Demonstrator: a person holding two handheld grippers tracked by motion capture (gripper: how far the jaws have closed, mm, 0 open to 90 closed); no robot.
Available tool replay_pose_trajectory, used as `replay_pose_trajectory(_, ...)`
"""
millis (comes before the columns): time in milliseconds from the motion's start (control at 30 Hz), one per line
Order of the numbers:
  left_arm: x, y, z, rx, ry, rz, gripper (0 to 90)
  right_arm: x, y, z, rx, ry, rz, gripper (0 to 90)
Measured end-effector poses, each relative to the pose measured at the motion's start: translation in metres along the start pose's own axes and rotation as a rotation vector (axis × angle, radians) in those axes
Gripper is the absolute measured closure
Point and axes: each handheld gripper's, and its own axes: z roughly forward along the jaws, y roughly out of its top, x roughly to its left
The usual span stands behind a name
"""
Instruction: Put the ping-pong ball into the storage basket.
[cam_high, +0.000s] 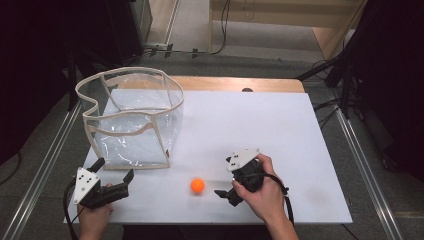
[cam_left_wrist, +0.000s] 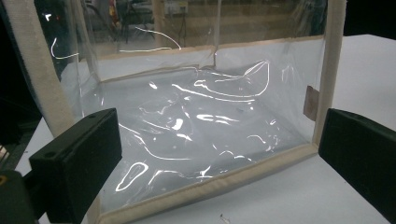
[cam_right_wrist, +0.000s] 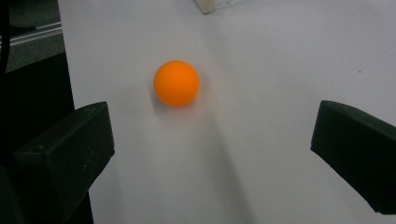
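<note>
Orange ball (cam_high: 197, 185) outside empty clear bag (cam_high: 131, 120).

A: Your right gripper (cam_right_wrist: 212, 154) has its black jaws spread wide; nothing sits between them.

B: The orange ball (cam_right_wrist: 176, 83) rests on the white table (cam_right_wrist: 280, 70) just ahead of them, nearer your left jaw; it touches neither.

Both grippers are black, each topped by a grey three-cornered plate dotted with small dark marks. The left gripper (cam_high: 114, 170) has blocky, matte black jaws — one shows a small round screw hole. A black cable trails behind the right gripper (cam_high: 224, 194) past the bare wrist — no sleeves.
</note>
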Motion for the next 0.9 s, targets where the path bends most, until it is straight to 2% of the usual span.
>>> replay_pose_trajectory(233, 0.003, 0.002, -0.003, -0.023, -0.006, -0.023, 0.0, 0.004, 0.004, 0.010, 0.026, 0.017, -0.001, 0.0)
replay_pose_trajectory(300, 0.005, 0.003, -0.004, -0.031, -0.020, -0.032, 0.0, 0.004, 0.005, 0.014, 0.031, 0.025, 0.002, 0.0)
replay_pose_trajectory(433, 0.004, 0.004, -0.004, -0.030, -0.032, -0.029, 0.0, 0.005, 0.007, 0.020, 0.054, 0.038, 0.009, 0.0)
replay_pose_trajectory(567, -0.003, 0.006, -0.002, -0.025, -0.065, -0.005, 0.0, 0.006, 0.009, 0.026, 0.069, 0.045, 0.003, 0.0)
replay_pose_trajectory(667, -0.004, 0.006, -0.001, -0.019, -0.070, 0.004, 0.0, 0.007, 0.011, 0.029, 0.078, 0.053, 0.005, 0.0)
replay_pose_trajectory(900, -0.002, 0.004, -0.002, -0.035, -0.080, -0.016, 0.0, 0.008, 0.013, 0.035, 0.091, 0.059, -0.002, 0.0)
